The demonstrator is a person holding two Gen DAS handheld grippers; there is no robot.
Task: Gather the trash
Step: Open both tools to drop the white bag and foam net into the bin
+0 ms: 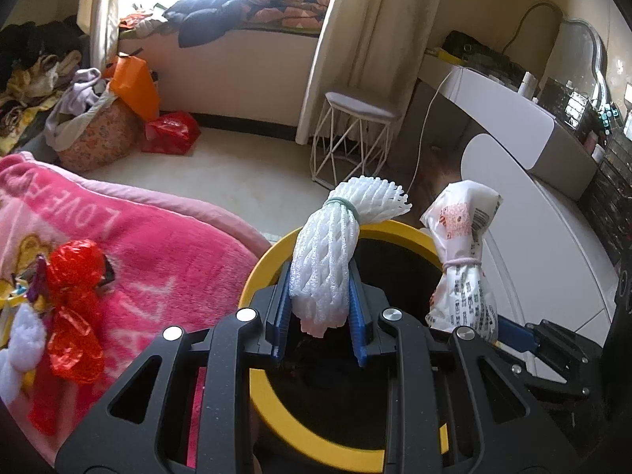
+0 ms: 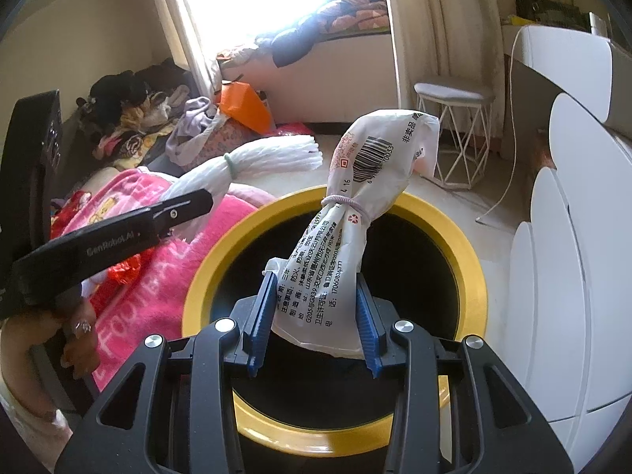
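Both tongs grip trash above my yellow-rimmed bin [image 2: 472, 276]: left tongs [image 1: 320, 322] clamp a white foam net bundle [image 1: 328, 260], right tongs [image 2: 316, 330] clamp a tied printed wrapper [image 2: 347, 237]. Left of them lies a pink blanket [image 1: 166, 252]; beyond, a white stool [image 1: 355, 134].
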